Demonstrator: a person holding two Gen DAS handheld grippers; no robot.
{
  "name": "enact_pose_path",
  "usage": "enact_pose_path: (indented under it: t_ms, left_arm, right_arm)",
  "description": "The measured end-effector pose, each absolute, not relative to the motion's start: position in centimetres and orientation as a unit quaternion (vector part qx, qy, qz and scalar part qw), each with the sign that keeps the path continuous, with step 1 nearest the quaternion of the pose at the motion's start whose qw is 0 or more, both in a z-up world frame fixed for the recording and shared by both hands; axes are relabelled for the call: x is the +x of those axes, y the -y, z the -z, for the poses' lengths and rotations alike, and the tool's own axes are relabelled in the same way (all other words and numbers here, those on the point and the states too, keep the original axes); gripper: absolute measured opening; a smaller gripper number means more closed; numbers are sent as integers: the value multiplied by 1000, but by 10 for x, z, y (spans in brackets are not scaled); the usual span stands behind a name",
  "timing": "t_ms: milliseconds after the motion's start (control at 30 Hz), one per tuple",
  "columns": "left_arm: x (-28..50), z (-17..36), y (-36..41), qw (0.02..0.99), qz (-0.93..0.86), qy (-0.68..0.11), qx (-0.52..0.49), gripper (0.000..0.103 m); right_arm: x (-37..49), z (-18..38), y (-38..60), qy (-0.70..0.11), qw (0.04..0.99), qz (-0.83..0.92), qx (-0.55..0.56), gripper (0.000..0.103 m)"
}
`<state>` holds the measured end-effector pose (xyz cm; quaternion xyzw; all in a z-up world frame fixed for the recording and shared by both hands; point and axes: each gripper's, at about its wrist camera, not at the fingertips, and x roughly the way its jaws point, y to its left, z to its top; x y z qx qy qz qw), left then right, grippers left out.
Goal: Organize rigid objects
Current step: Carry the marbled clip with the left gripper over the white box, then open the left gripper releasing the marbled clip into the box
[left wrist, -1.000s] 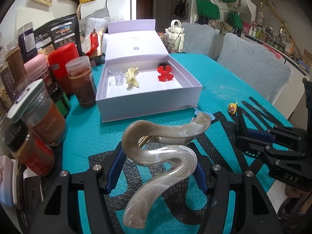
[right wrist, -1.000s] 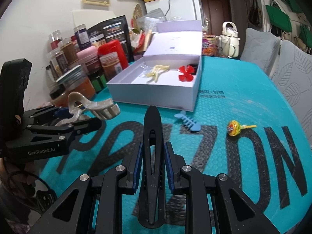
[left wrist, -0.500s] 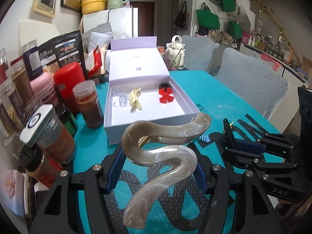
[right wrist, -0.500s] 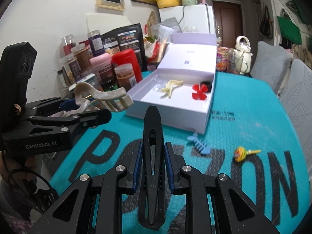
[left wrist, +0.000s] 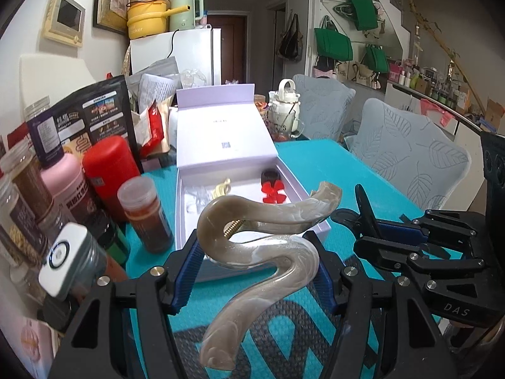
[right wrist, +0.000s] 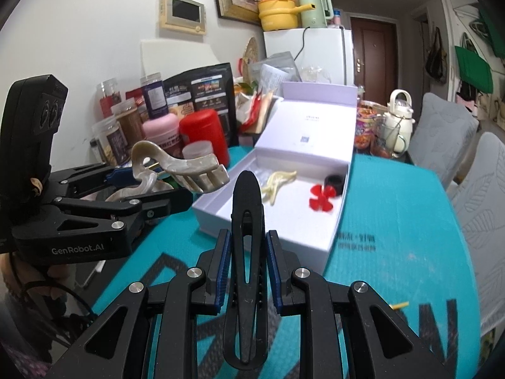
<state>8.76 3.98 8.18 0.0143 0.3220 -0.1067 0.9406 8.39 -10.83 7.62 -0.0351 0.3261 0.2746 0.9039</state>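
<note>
My left gripper (left wrist: pixel 254 249) is shut on a beige marbled S-shaped claw clip (left wrist: pixel 268 252), held above the teal mat just in front of the open lavender box (left wrist: pixel 205 268). In the right wrist view that claw clip (right wrist: pixel 186 167) hangs at the left in the left gripper (right wrist: pixel 151 183). My right gripper (right wrist: pixel 247 243) is shut on a long black hair clip (right wrist: pixel 246 221) that points at the box (right wrist: pixel 277 246). Inside lie a yellow clip (right wrist: pixel 277 183), a red flower clip (right wrist: pixel 322 200), a black round piece (right wrist: pixel 334 181) and a clear clip (left wrist: pixel 199 195).
Jars, bottles and a red canister (left wrist: pixel 110 170) crowd the left side; a brown-filled jar (left wrist: pixel 146 218) stands close to the box. A white teapot (left wrist: pixel 285 107) sits behind the box, grey chairs (left wrist: pixel 410 164) at the right. A yellow stick (right wrist: pixel 399 304) lies on the mat.
Both grippers have risen and come closer to the box, each still holding its clip. The blue fishbone clip and the lollipop head have dropped out of view.
</note>
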Motion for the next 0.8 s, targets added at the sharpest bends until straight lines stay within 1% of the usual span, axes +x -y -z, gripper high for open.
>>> enact_pose_path:
  t_ms: [433,800]
  left_arm:
    - [136,-101,-45,946,109,-306,14,63]
    - [184,-105,-48,946,106,-307,13,63]
  right_arm:
    - [139,-90,100,-318,906,-276,-41,22]
    - [184,-100,93,-309,909,-277,-46,22]
